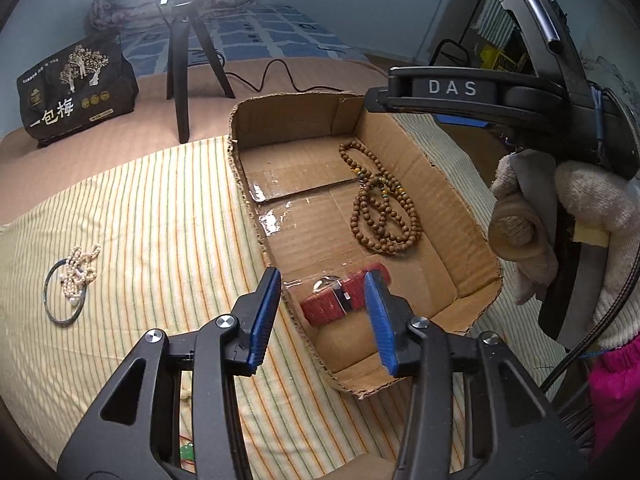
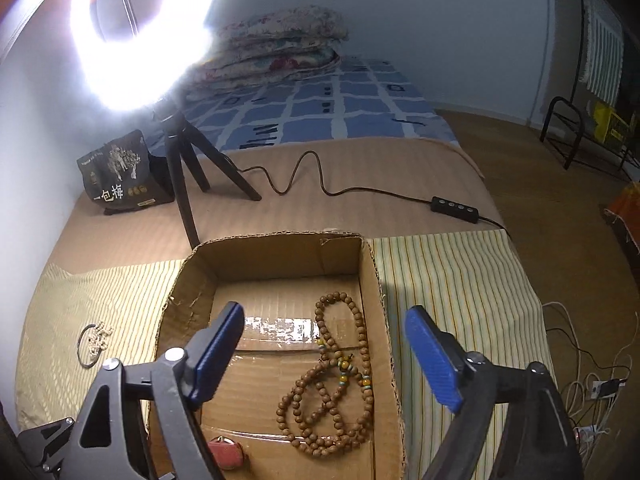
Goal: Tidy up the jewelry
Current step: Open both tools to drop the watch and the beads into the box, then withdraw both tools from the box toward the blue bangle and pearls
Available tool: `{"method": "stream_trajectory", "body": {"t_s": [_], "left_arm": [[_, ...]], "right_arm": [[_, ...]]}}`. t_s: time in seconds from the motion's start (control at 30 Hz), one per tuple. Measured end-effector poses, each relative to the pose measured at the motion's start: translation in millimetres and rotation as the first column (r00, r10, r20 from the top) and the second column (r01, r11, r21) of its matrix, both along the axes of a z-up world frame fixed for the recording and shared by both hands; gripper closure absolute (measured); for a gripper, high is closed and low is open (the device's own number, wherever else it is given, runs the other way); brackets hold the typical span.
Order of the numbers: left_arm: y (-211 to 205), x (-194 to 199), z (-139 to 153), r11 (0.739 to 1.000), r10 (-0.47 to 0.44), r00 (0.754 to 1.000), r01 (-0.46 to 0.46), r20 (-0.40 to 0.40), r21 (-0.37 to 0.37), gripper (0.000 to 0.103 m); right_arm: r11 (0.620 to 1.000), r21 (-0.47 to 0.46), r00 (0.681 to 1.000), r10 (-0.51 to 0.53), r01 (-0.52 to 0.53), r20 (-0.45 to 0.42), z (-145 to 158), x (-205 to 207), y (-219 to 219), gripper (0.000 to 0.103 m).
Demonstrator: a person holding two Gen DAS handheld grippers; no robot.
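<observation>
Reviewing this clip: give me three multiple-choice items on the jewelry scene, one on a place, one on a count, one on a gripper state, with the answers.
1. Where does the brown wooden bead necklace lie?
A. On the striped cloth
B. Inside the cardboard box
C. Beside the tripod

2. How many jewelry pieces lie on the striped cloth outside the box?
A. None
B. Two: a pearl strand and a metal bangle
C. Four

3. What is the state of the left hand-held gripper?
A. Open, holding nothing
B. Shut on the necklace
C. Shut on the bangle

Answers:
1 B, the beads rest on the box floor in both views.
2 B, the pearl strand lies across the bangle left of the box.
3 A, its blue fingers stand apart over the box's near end, above the red-strapped watch, not gripping it.
</observation>
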State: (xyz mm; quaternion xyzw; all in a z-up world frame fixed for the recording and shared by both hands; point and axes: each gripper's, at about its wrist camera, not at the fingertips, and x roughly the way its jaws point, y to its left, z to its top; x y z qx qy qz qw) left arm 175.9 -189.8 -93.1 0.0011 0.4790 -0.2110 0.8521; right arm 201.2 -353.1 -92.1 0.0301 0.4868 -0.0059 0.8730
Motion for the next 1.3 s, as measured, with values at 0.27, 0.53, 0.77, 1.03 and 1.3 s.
{"method": "stream_trajectory", "body": {"t_s": [0.27, 0.53, 0.77, 1.03, 1.3], "left_arm": [[15, -8, 9, 1.0, 0.011, 1.0, -0.012, 0.028, 0.01, 0.059], [50, -11, 18, 0.998, 0.064, 0.997, -0.065, 0.048, 0.009, 0.059], [86, -13, 25, 0.992, 0.127, 0.99, -0.128, 0.057, 0.006, 0.059], [140, -13, 30, 0.976, 0.218, 0.974, -0.219, 0.066, 0.016, 0.059], [193, -10, 25, 0.953, 0.297, 0.953, -0.3, 0.059, 0.041, 0.059]], "right_arm": [[1.0, 0.009, 1.0, 0.017, -0.017, 0.014, 9, -8, 7, 0.017], [0.998, 0.02, 0.997, 0.058, -0.059, 0.046, 23, -20, 24, 0.017], [0.992, 0.044, 0.99, 0.117, -0.121, 0.074, 34, -31, 50, 0.017], [0.977, 0.071, 0.977, 0.195, -0.202, 0.092, 39, -35, 90, 0.017], [0.963, 0.11, 0.968, 0.236, -0.245, 0.086, 33, -31, 122, 0.017]]}}
